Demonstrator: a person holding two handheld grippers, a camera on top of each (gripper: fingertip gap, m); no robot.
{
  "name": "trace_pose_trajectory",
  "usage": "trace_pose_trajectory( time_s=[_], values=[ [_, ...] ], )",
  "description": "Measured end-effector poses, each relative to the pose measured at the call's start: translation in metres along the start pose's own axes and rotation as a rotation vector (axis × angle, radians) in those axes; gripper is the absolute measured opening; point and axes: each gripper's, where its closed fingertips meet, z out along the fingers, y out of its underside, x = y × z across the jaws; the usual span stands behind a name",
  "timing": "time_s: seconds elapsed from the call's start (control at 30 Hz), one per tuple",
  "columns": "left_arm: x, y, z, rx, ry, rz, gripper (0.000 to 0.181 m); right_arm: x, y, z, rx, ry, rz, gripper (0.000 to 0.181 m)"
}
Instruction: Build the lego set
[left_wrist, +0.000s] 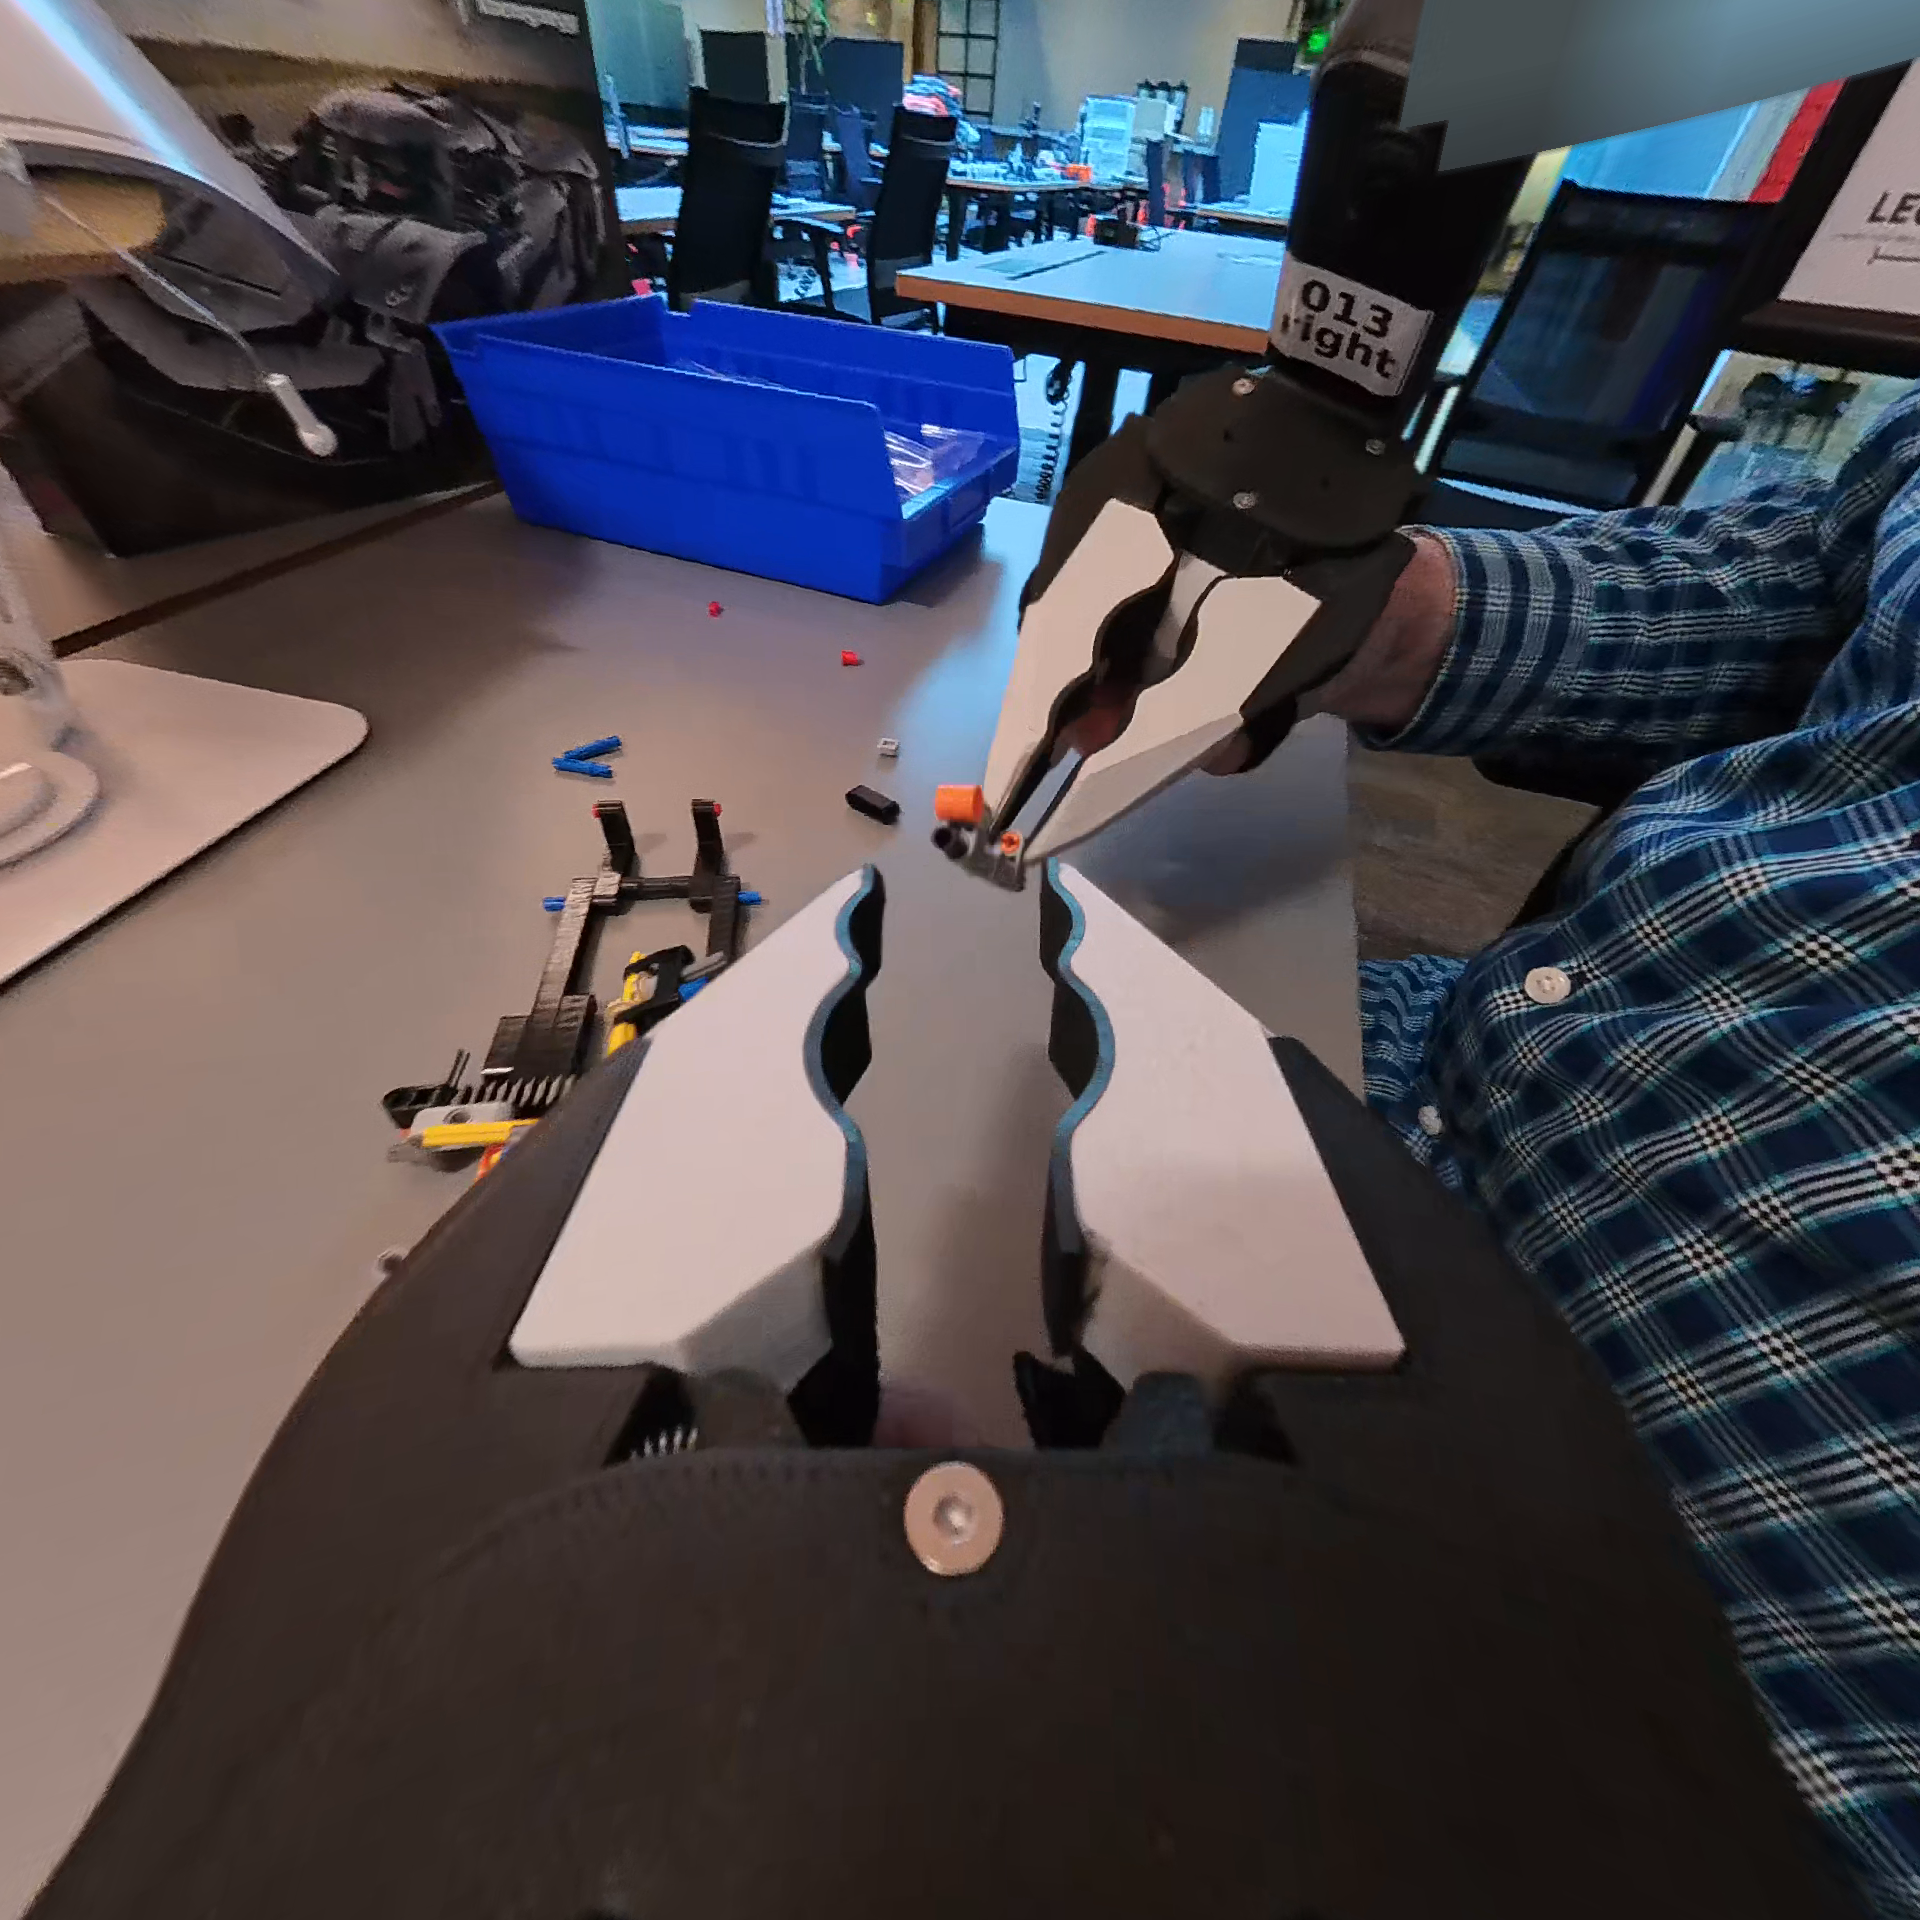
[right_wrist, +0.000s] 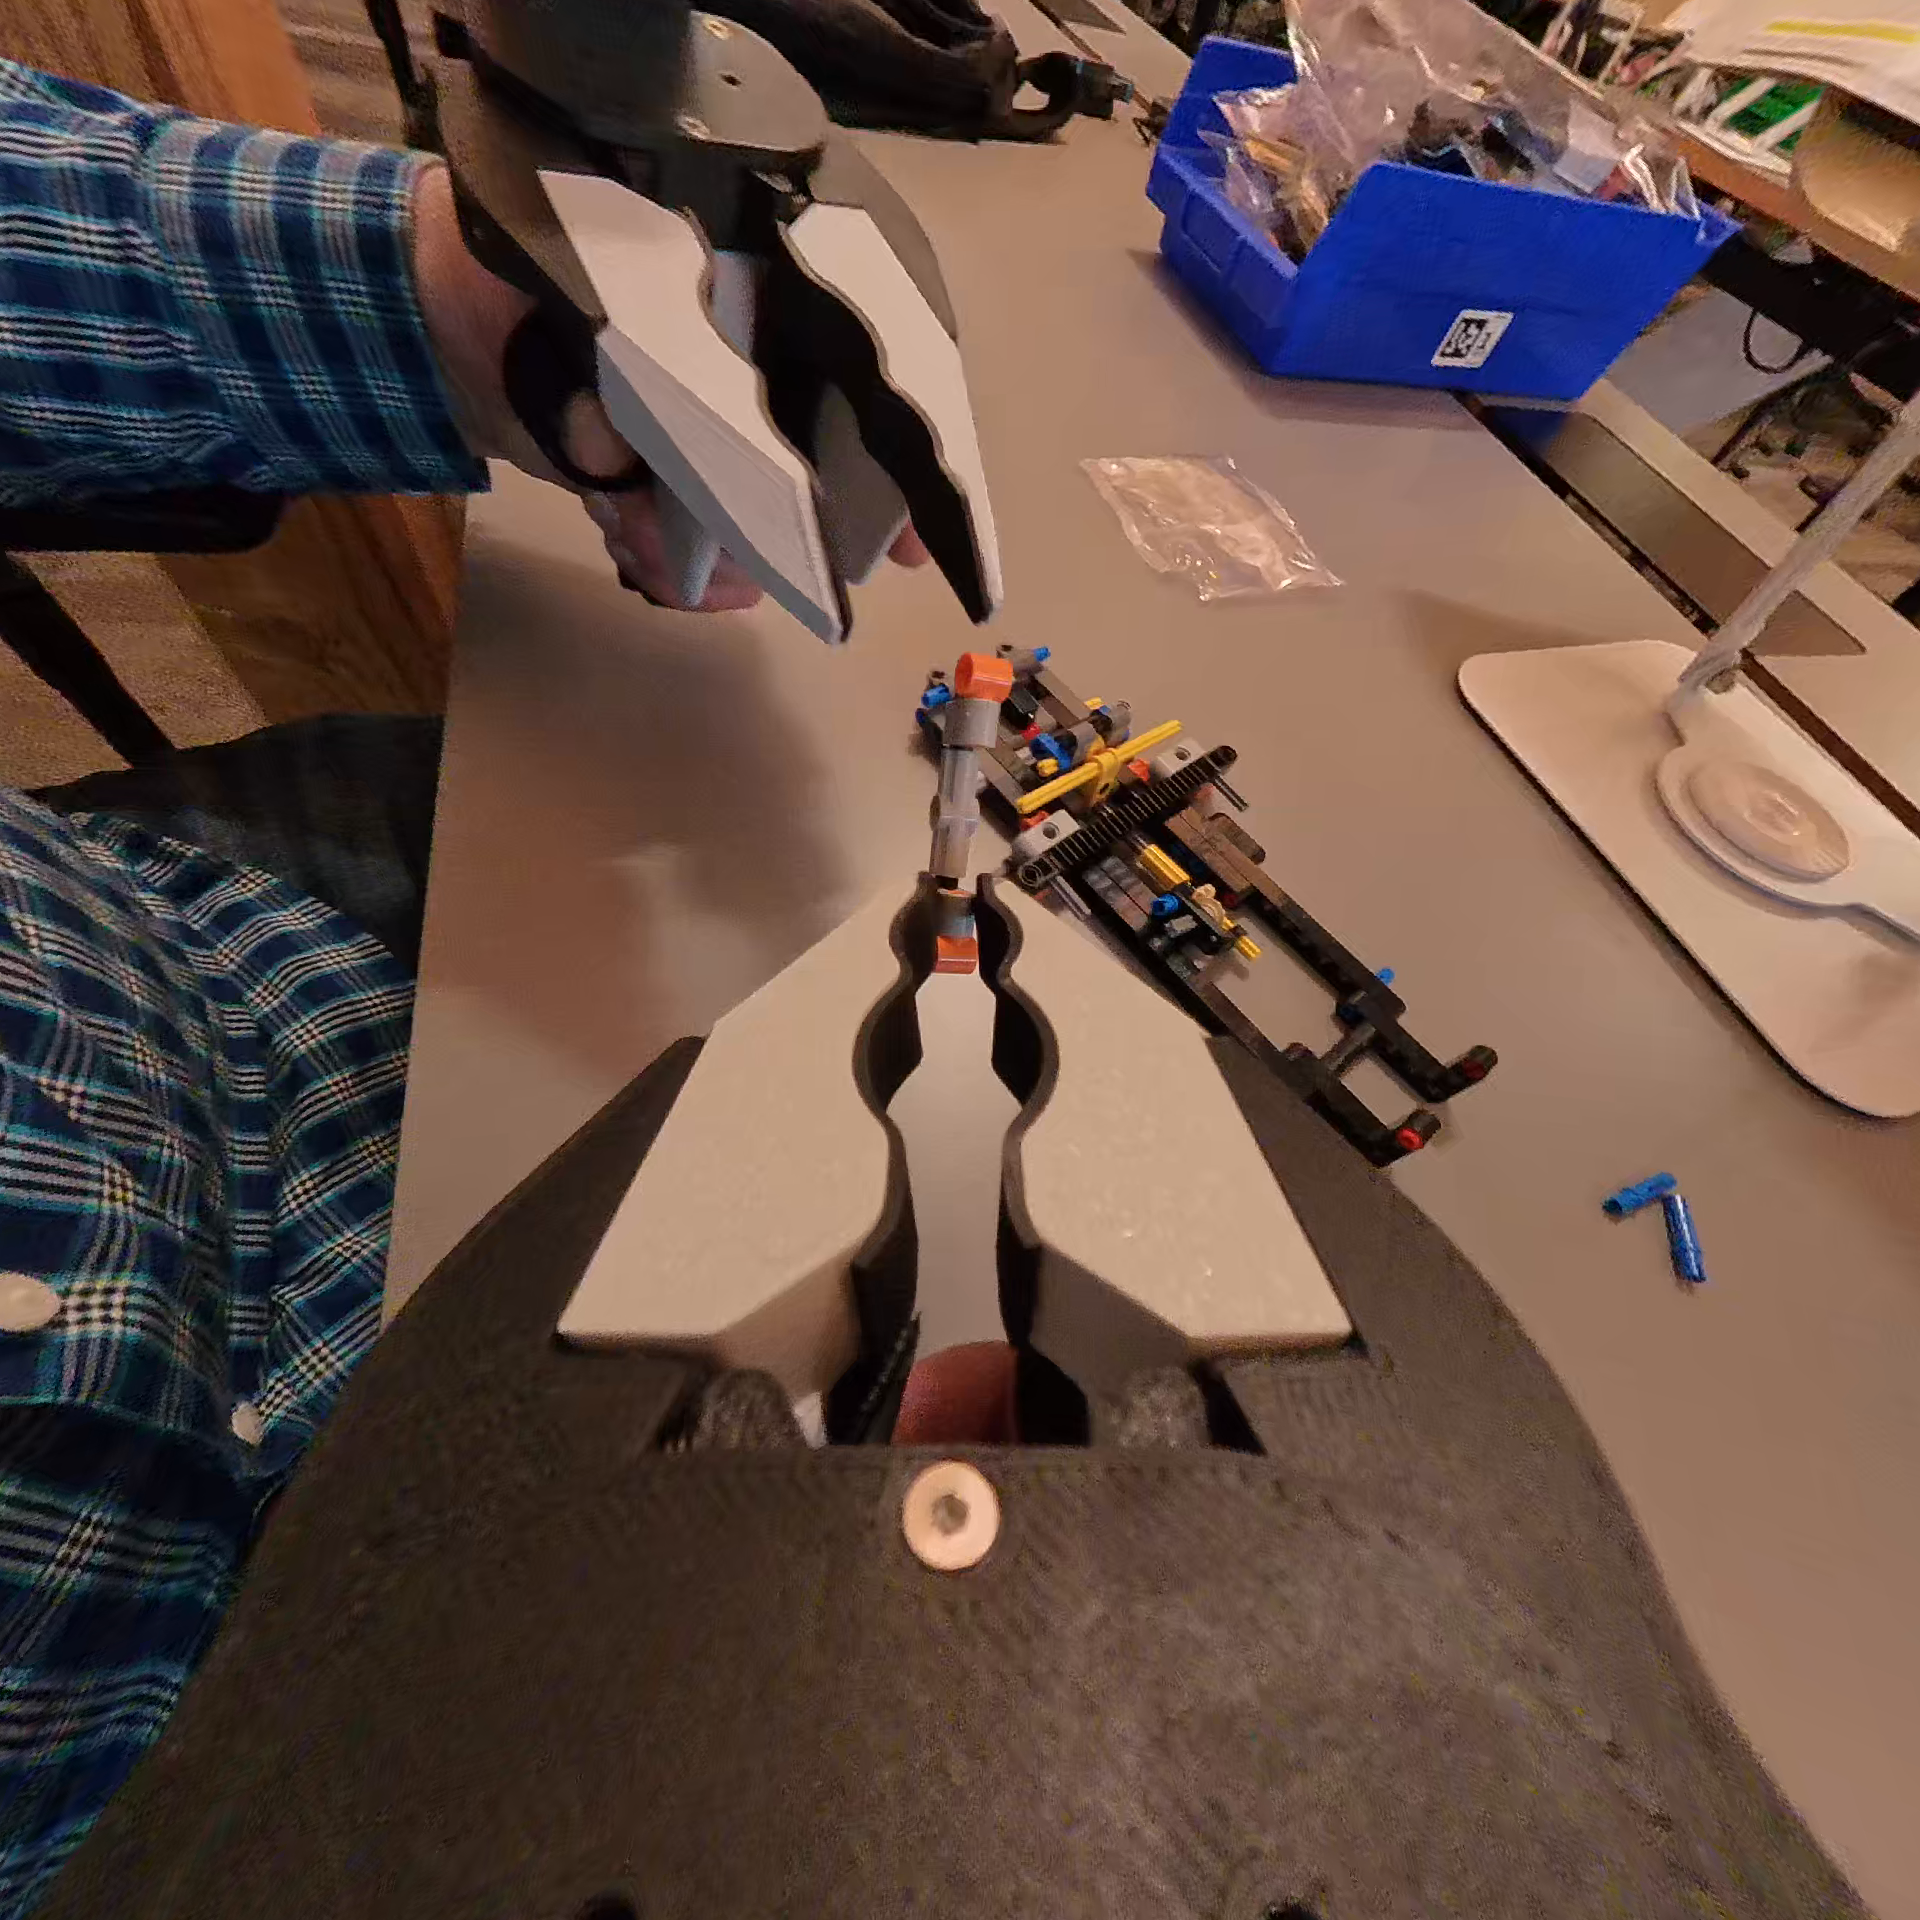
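My right gripper (right_wrist: 951, 899) is shut on a thin grey axle piece with orange ends (right_wrist: 961, 790), held above the grey table. In the left wrist view the right gripper (left_wrist: 1013, 831) comes in from the upper right, and the axle piece (left_wrist: 977, 831) sticks out of its tips. My left gripper (left_wrist: 964, 883) is open and empty, its tips just short of that piece. In the right wrist view the left gripper (right_wrist: 909, 618) hangs above the piece's far orange end. The black Lego chassis (right_wrist: 1195, 883) with yellow and blue parts lies on the table, left of my left gripper (left_wrist: 623, 935).
A blue bin (left_wrist: 727, 436) holding bags of parts (right_wrist: 1434, 125) stands at the back. A white lamp base (right_wrist: 1714, 831) sits beside the chassis. Loose on the table are blue pins (left_wrist: 587, 755), red bits (left_wrist: 850, 657), a black piece (left_wrist: 873, 802) and a clear bag (right_wrist: 1205, 525). My hands' fingertips stand some 5 cm from each other.
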Motion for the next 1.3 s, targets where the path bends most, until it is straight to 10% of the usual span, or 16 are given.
trace_pose_trajectory(
  time_s=[0.33, 0.63, 0.97, 1.3],
  values=[
    [-0.086, 0.046, -0.043, -0.266, -0.384, 0.017, 0.054, 0.056, 0.031, -0.002, -0.134, 0.177, 0.127, 0.004],
    [-0.085, 0.098, -0.038, -0.506, -0.298, -0.092, 0.057, 0.074, 0.053, 0.01, -0.253, 0.184, 0.223, 0.004],
    [-0.046, 0.089, -0.026, -0.506, -0.182, -0.068, 0.049, 0.096, 0.067, 0.013, -0.417, 0.152, 0.162, 0.004],
    [-0.092, 0.046, -0.028, -0.416, -0.28, -0.017, 0.045, 0.092, 0.077, 0.012, -0.504, 0.077, 0.177, 0.004]
  ],
)
